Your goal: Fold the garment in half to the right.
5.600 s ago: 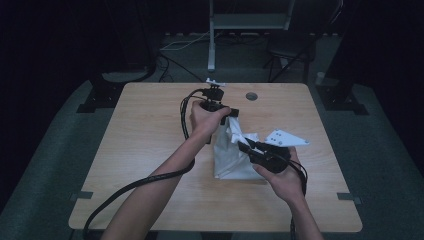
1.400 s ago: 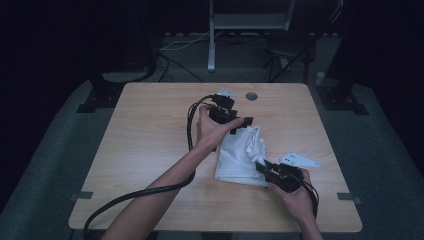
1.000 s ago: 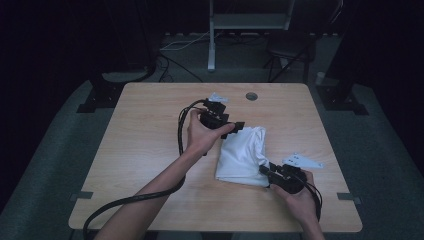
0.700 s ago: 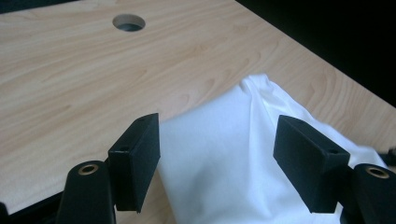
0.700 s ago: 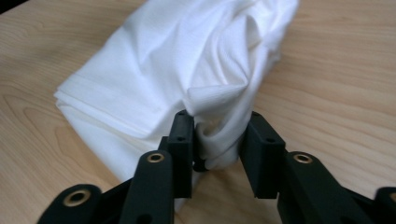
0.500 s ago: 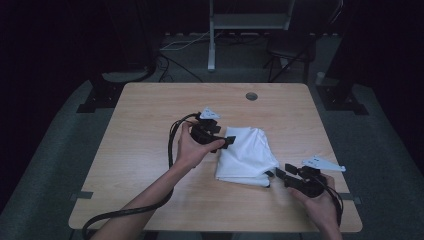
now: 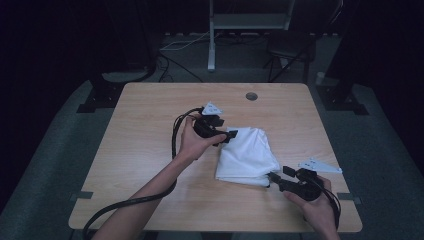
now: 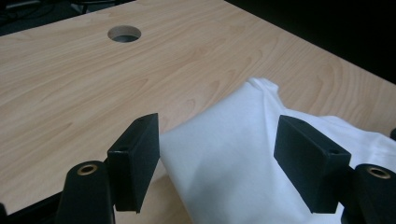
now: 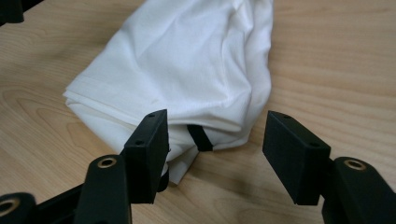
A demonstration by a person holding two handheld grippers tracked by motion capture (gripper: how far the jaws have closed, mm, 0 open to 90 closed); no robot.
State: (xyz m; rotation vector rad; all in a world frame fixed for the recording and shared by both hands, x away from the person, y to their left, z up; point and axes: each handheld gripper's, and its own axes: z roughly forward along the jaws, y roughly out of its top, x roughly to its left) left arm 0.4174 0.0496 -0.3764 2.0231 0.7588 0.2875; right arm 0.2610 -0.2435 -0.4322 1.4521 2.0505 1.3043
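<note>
A folded white cloth [image 7: 248, 156] lies flat on the tabletop [image 7: 145, 135], right of centre. The left tool [image 7: 226, 137] hovers at its far-left corner, jaws apart and clear of the fabric; the right tool [image 7: 274, 178], at the near-right corner, has just been opening, with nothing gripped

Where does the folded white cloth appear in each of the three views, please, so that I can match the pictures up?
High view: the folded white cloth lies right of the table's middle, between the two grippers.
Left gripper view: it fills the lower right, behind the open jaws.
Right gripper view: it spreads across the upper middle, its near edge by the left jaw.
Shared landmark: the light wooden table under it.
</note>
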